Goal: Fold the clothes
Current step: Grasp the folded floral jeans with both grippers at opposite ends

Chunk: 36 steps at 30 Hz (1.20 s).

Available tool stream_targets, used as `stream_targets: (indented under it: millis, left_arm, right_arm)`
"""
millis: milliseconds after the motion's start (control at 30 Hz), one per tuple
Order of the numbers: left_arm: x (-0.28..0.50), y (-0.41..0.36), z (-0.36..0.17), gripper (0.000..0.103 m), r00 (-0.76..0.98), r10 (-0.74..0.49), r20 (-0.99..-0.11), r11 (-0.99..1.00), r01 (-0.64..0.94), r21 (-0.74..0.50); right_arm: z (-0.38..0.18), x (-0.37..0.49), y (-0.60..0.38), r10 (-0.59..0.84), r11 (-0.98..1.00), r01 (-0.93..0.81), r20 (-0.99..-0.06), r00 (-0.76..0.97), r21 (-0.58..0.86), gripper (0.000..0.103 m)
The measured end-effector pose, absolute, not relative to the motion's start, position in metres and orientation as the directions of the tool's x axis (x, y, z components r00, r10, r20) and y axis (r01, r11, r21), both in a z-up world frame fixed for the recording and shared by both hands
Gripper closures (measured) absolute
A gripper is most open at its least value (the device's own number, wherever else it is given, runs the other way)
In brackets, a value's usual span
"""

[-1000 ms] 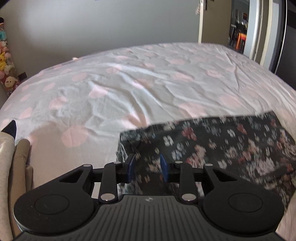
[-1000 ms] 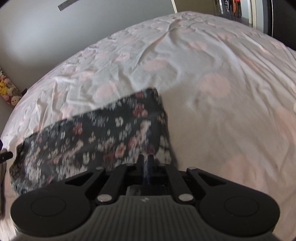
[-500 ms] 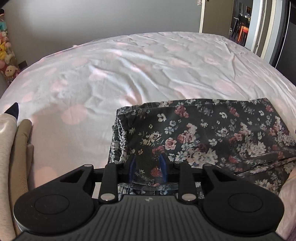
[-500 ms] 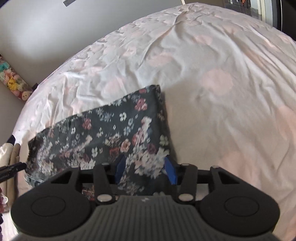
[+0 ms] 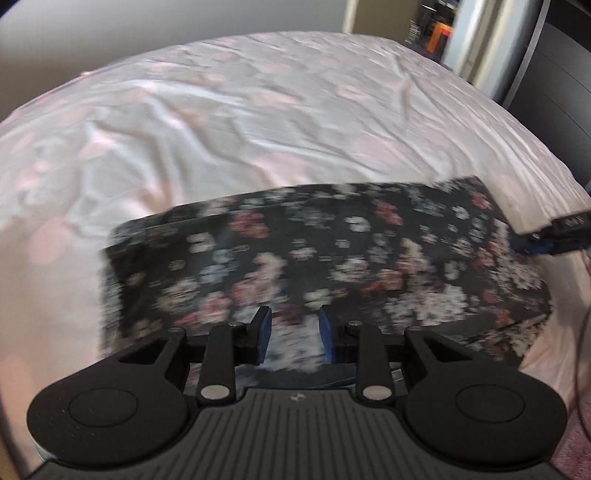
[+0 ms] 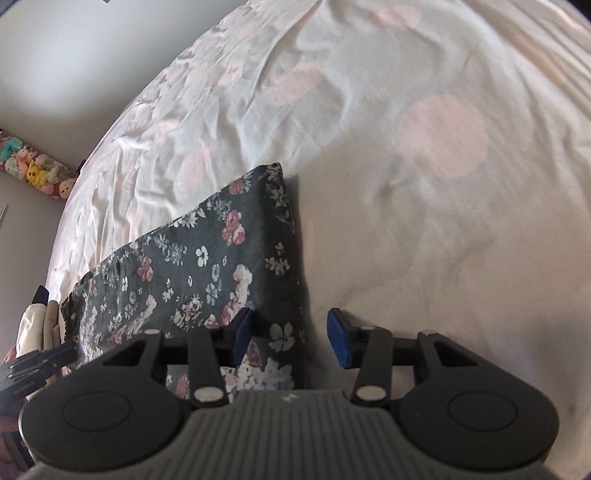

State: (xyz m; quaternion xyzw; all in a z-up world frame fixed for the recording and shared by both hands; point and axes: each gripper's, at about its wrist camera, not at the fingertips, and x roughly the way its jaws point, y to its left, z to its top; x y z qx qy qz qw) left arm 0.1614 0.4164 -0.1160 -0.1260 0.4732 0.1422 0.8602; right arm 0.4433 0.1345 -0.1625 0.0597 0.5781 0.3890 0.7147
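A dark floral garment (image 5: 314,251) lies folded in a flat band on the bed sheet (image 5: 258,129). My left gripper (image 5: 294,339) hovers over its near edge, blue pads apart, with cloth showing in the gap; this view is motion-blurred. My right gripper (image 6: 290,339) stands open astride the garment's (image 6: 207,258) right edge, its left pad over the cloth and its right pad over bare sheet (image 6: 443,184), neither pressing. Each gripper's tip shows in the other view: the right gripper (image 5: 554,236) at the garment's far right, the left gripper (image 6: 37,365) at the lower left.
The white sheet with pink dots stretches wide beyond and to the right of the garment. Beige clothes (image 6: 37,325) are piled at the bed's left edge. Plush toys (image 6: 37,173) line the wall at left. A doorway (image 5: 436,33) and dark furniture (image 5: 561,74) stand past the far right corner.
My right gripper, shut on the garment a second ago, has opened and shifted to its right edge. My left gripper has slid rightward along the near edge. The garment now lies flat.
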Motion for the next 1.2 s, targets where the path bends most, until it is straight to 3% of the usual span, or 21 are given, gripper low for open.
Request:
stream_targets:
  millis: [167,667,1100,1200]
  left_arm:
    - [0.211,0.389,-0.141,0.077,0.463,0.091,-0.882,0.959,-0.280,-0.048]
    - [0.310,0.415,-0.162,0.078,0.432,0.140,-0.891,0.953,-0.302,0.003]
    - [0.257,0.385,-0.138,0.078,0.461,0.109,-0.881,0.962,-0.273,-0.024]
    - [0.241,0.380,-0.145,0.087,0.441,0.095,-0.893,0.958,-0.285,-0.039]
  right_arm:
    - [-0.169,0.452,0.142,0.662,0.643,-0.505,-0.749,-0.010,0.575,0.062]
    - [-0.184,0.468,0.143,0.717,0.560,-0.521,-0.692,-0.086,0.644,0.064]
    - [-0.185,0.466,0.136,0.714,0.560,-0.496,-0.691,-0.118,0.663,0.069]
    - [-0.186,0.461,0.131,0.714,0.574,-0.472,-0.691,-0.111,0.669,0.069]
